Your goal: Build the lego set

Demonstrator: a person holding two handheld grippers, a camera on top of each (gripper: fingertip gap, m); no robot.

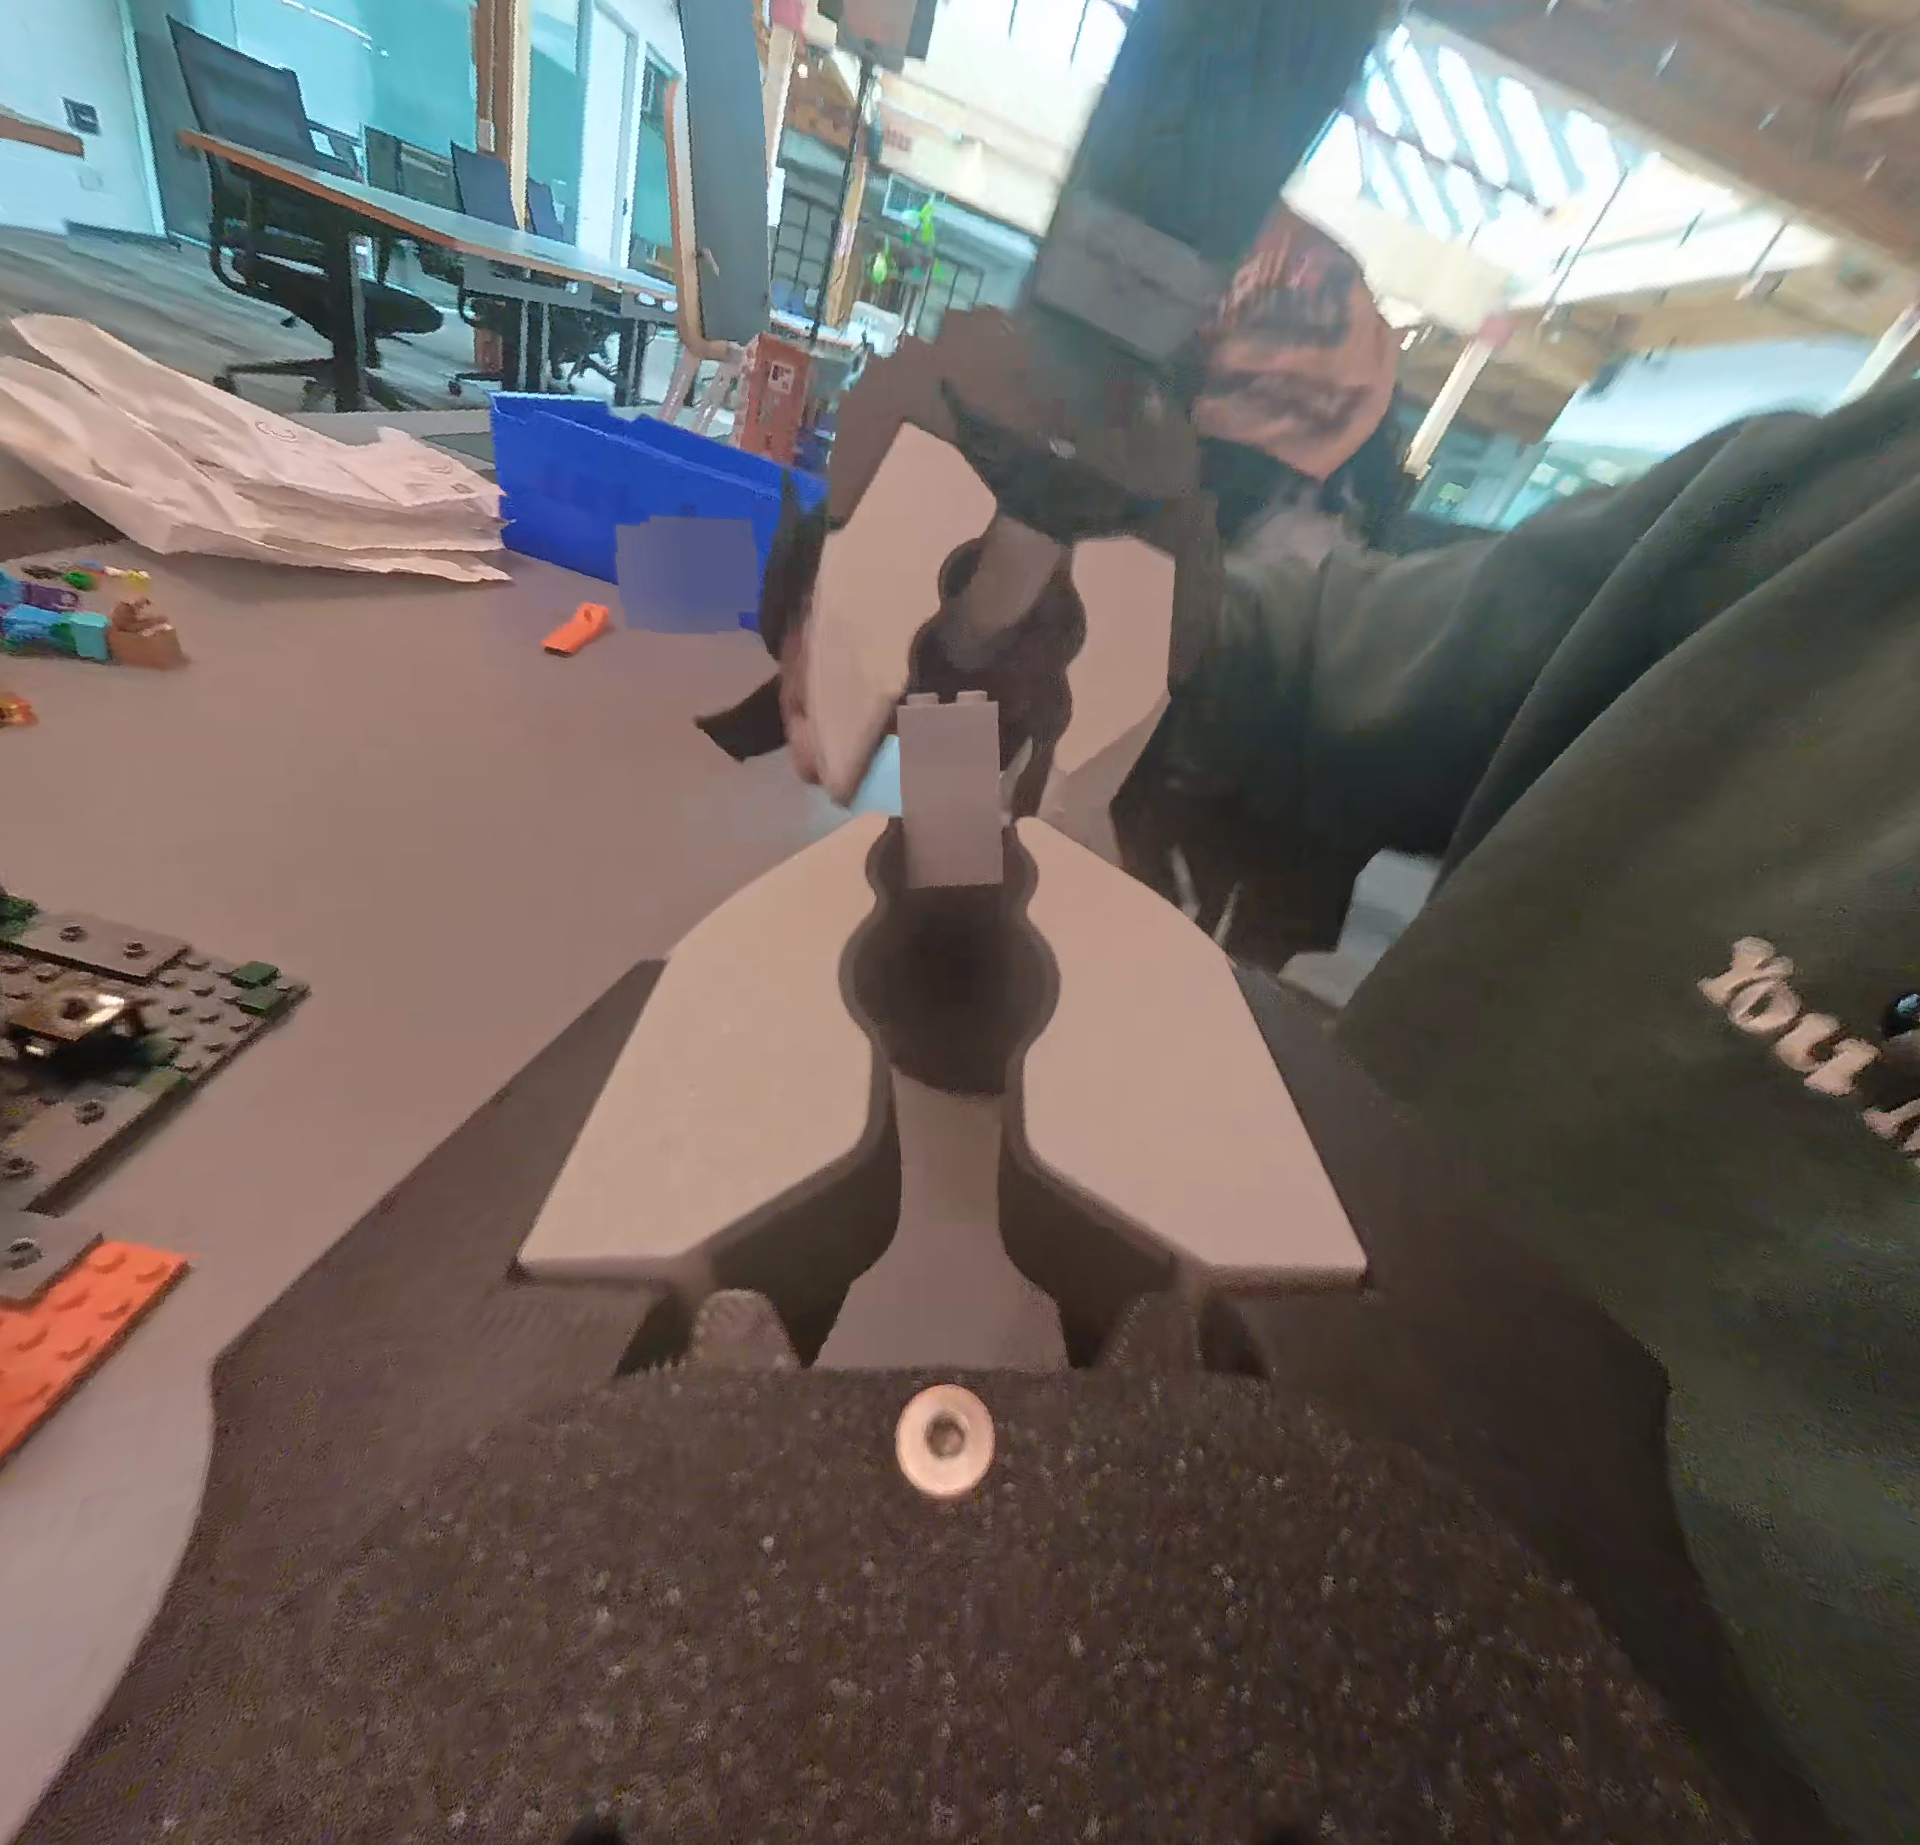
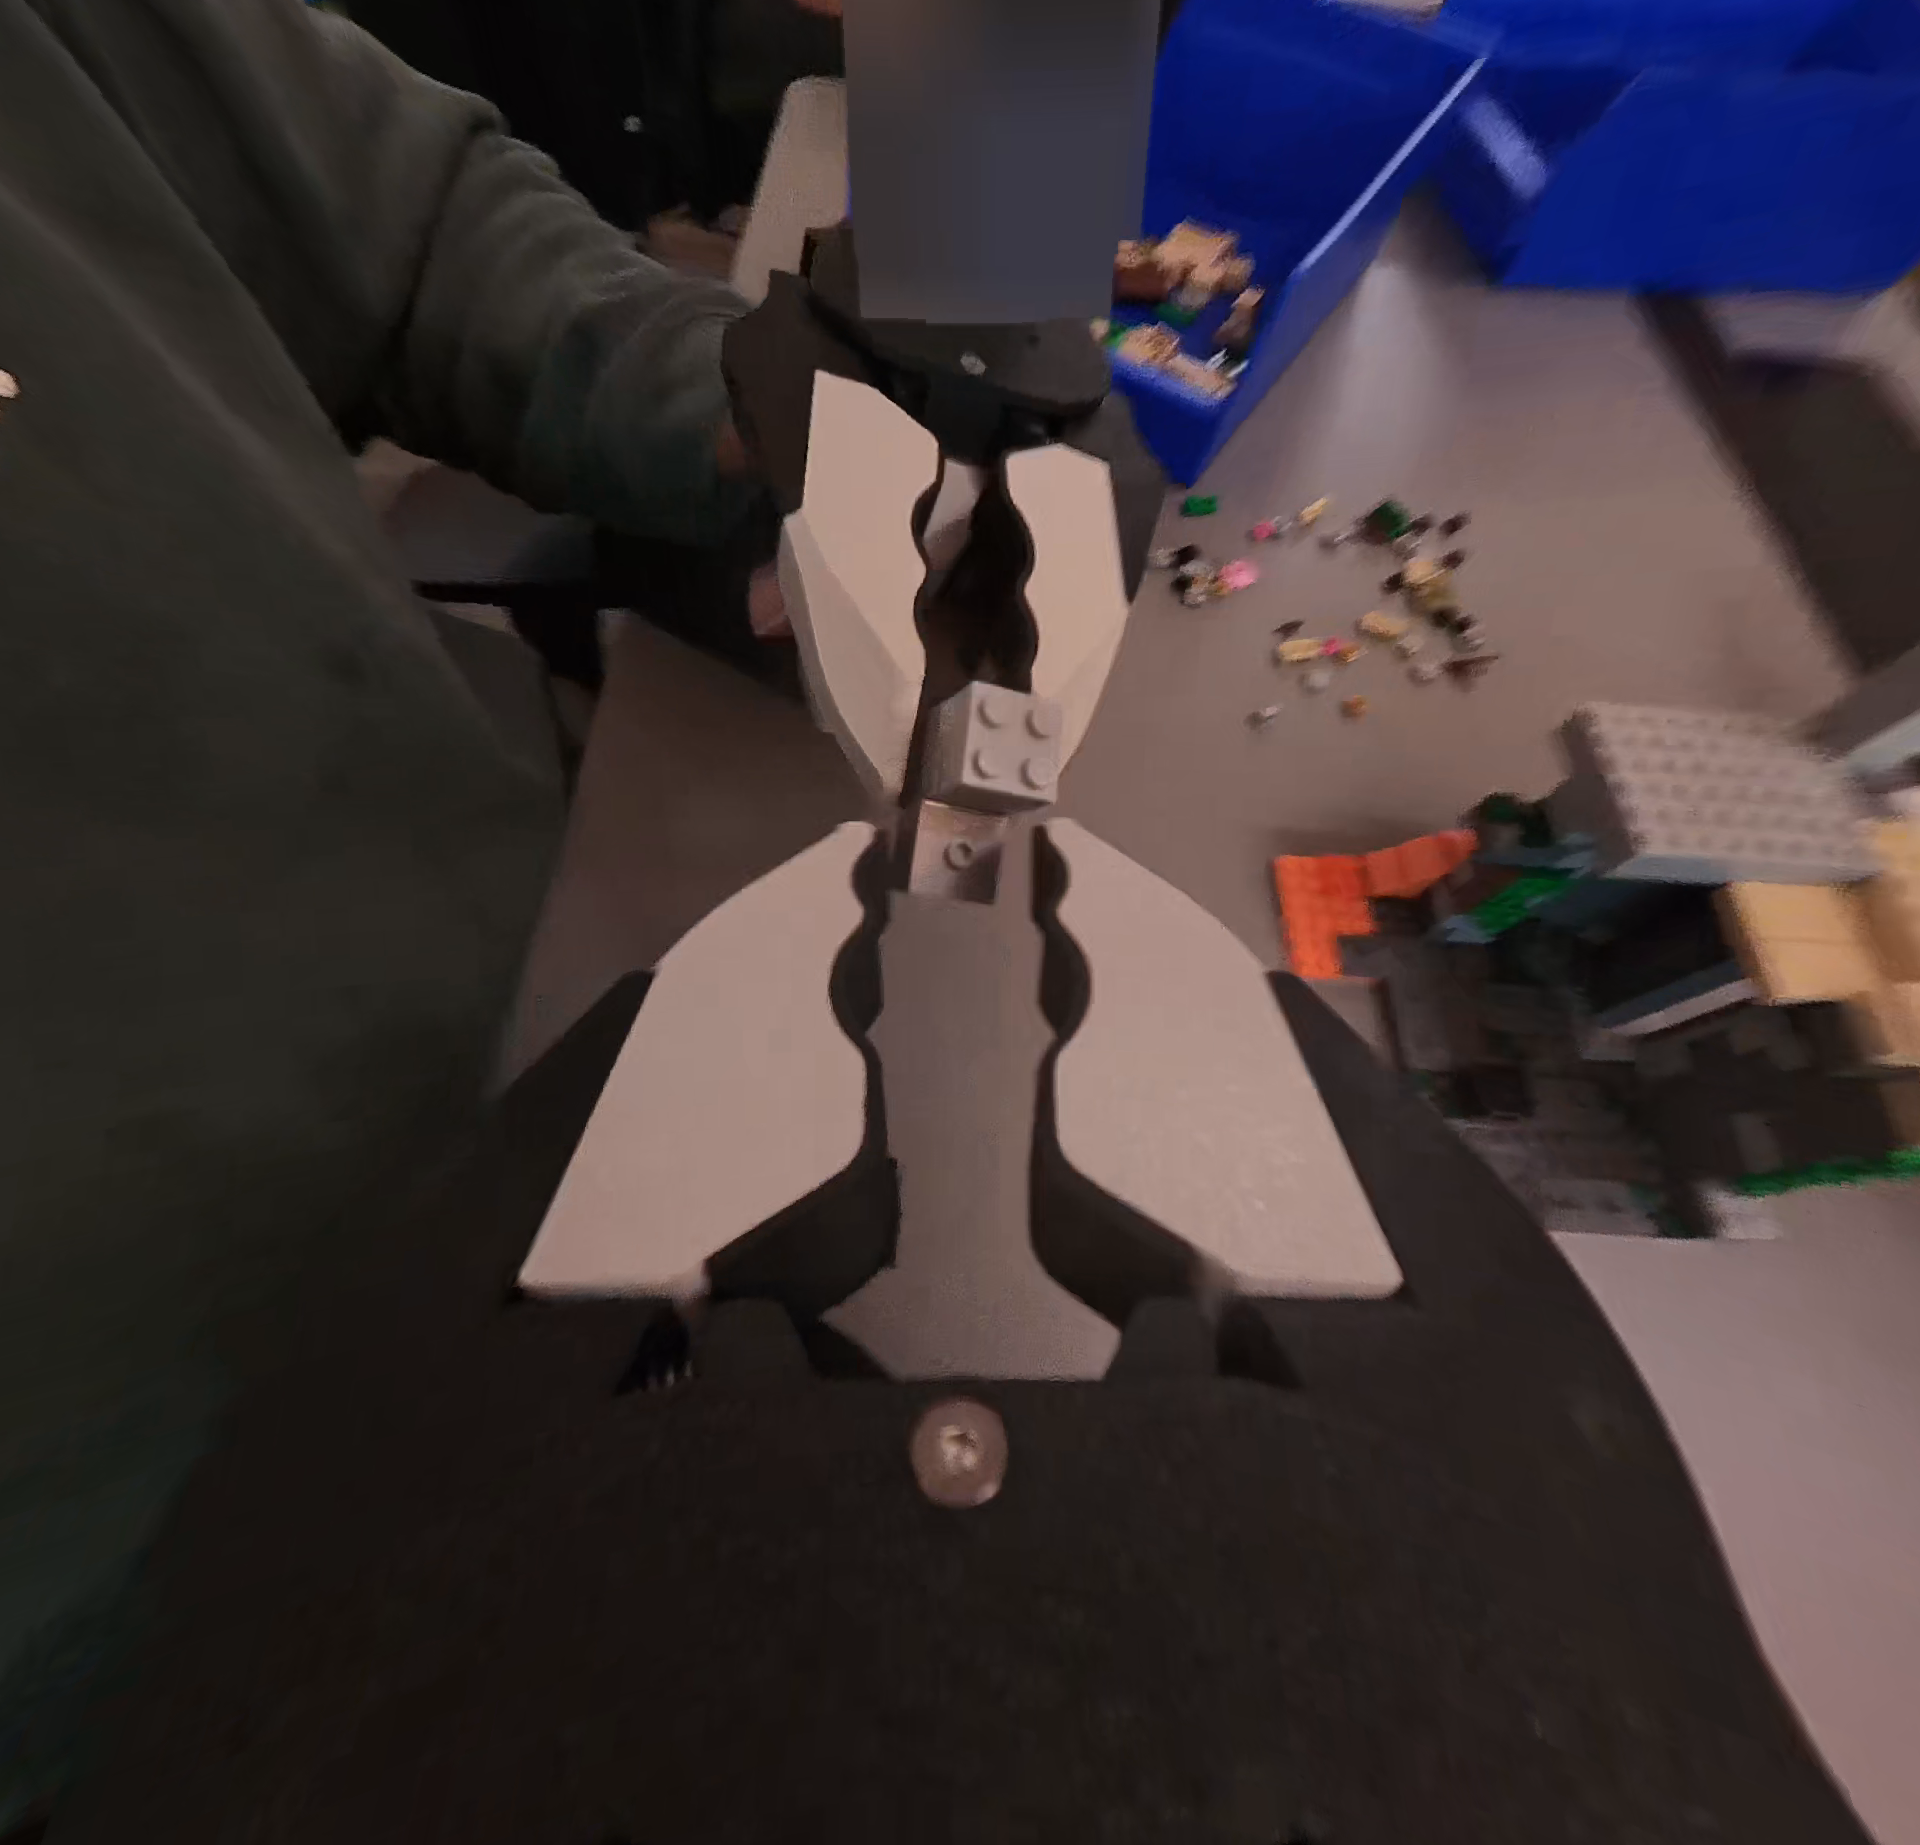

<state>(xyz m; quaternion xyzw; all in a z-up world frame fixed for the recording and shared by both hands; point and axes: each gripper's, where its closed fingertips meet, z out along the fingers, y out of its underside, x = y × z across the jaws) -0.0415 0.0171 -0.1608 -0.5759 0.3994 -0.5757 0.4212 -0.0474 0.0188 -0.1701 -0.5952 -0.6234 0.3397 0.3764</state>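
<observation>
Left tool (image 1: 951, 839): narrow, its two fingertips pressed on the sides of a tall grey brick (image 1: 951, 793) that stands studs-up above the worktop (image 1: 436, 808), likely so its upper part stays free.
Right tool (image 2: 961, 860): tip to tip with the left one; jaws set a little wider, and whether they press on the small grey studded piece (image 2: 961, 865) between them cannot be told.
Brick and piece: seen from the right wrist, the brick's four-stud face sits just beyond the smaller piece, apparently touching it.
Worktop, left side: dark studded baseplates (image 1: 114, 1026), an orange plate (image 1: 73, 1317), a stack of white paper bags (image 1: 239, 476).
Worktop, far side: blue bins (image 1: 623, 476), scattered small pieces (image 2: 1351, 590), a part-built brick model (image 2: 1621, 974).
Person: dark green sleeve (image 1: 1558, 652) beside both tools.
</observation>
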